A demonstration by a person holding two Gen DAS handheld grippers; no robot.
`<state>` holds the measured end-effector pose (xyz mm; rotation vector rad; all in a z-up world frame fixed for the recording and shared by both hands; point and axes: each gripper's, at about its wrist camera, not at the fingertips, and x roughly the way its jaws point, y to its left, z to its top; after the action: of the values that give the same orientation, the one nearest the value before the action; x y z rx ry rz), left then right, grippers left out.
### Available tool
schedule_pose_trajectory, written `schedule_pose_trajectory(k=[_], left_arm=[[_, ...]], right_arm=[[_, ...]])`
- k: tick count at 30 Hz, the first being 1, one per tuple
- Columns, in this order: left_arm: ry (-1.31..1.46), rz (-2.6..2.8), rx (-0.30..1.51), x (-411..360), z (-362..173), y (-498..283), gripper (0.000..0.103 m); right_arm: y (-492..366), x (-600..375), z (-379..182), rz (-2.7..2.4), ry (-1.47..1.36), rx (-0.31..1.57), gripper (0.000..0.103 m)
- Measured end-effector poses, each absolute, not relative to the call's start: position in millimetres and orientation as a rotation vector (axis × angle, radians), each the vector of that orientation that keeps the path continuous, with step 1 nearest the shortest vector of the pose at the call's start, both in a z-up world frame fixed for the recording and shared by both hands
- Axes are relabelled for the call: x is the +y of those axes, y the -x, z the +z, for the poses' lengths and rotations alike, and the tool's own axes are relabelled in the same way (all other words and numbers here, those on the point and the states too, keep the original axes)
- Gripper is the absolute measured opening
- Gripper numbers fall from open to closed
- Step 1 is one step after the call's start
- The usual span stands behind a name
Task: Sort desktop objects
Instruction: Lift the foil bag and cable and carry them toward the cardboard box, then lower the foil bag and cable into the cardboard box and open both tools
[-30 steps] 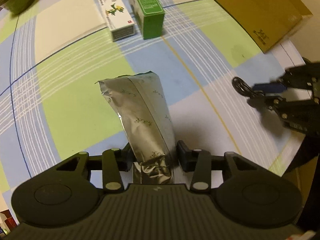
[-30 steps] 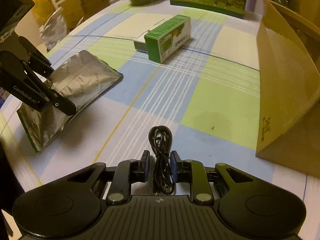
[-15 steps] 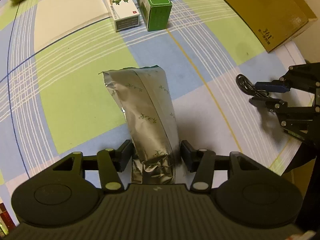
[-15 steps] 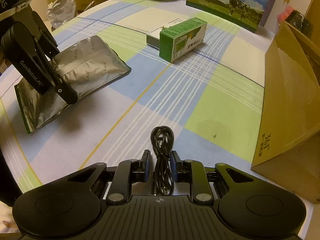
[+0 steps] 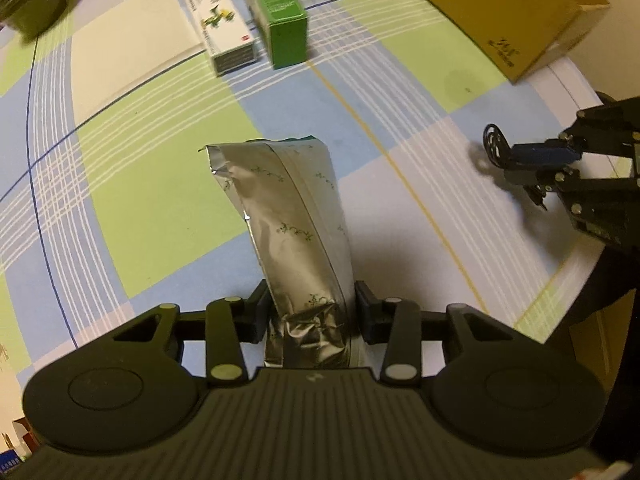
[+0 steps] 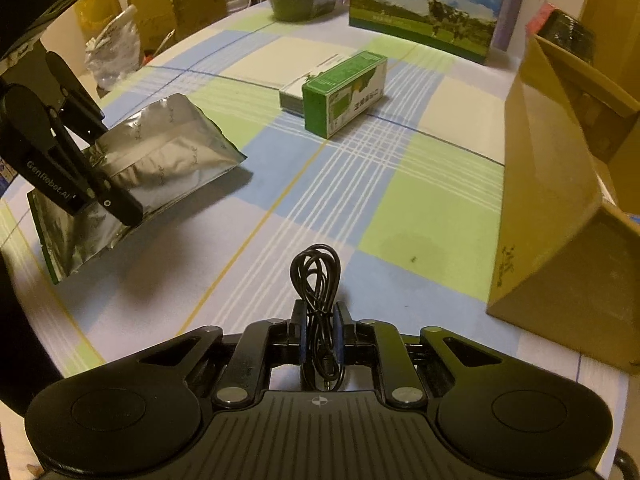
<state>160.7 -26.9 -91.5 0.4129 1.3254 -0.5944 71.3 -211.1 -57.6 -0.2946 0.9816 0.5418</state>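
since a second ago my right gripper [image 6: 320, 334] has clamped the coiled black cable [image 6: 316, 280] and raised it off the checked tablecloth [image 6: 432, 208], while my left gripper [image 5: 310, 312] is closing on the crinkled silver foil pouch [image 5: 288, 216], whose slick end could slip free.

The foil pouch [image 5: 292, 216] has its near end hidden under the left camera housing. The cardboard box [image 6: 560, 200] runs off the right edge — its contents stay unseen. The coiled black cable [image 6: 316, 280] disappears behind the right housing; the green box [image 5: 280, 12] blurs at the top.
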Motion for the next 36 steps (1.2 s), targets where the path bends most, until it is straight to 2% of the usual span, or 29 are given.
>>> schedule_pose_trajectory(k=[17,36], left_arm=[[-0.505,-0.667,1.209,-74.7,-24.3,-145.9,0.037],[-0.46,-0.813,1.066,-212.1,57.1,-157.9,0.037]], right_arm=[[-61.7,-254.9,11.0,0.504,0.279,0.872,0.009],[-96.2,-364.5,90.1,0.305,0.141,0.759,0.01]])
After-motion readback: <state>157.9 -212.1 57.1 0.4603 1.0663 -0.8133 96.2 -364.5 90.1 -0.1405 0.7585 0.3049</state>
